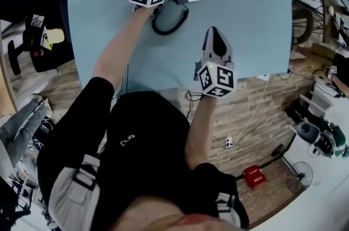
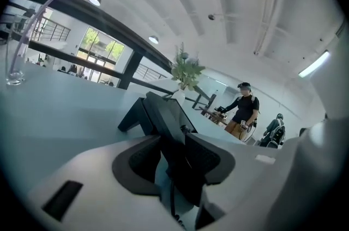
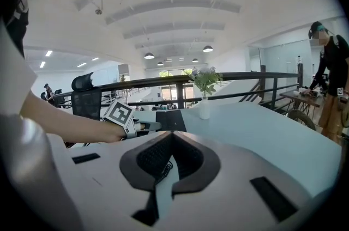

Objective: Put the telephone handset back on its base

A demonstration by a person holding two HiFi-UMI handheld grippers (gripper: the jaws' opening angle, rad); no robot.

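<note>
The left gripper's (image 2: 177,153) jaws stand apart, released. The dark telephone handset (image 2: 173,129) lies between them unpinched, and a sliver of pale surface shows beside the left pad. The handset's long axis runs straight away from the jaws toward the middle of the left gripper view, along the sloped base (image 2: 136,115). It looks seated there, so the coming move is probably a straight draw-back along that same axis. In the head view this gripper sits at upper centre against the left edge of the base, with the coiled cord (image 1: 169,23) looping just below it on the surface (image 1: 109,6). The right gripper (image 1: 214,39), jaws clenched on nothing, rests lower right of centre, well apart and the farther of the two from the telephone.
</note>
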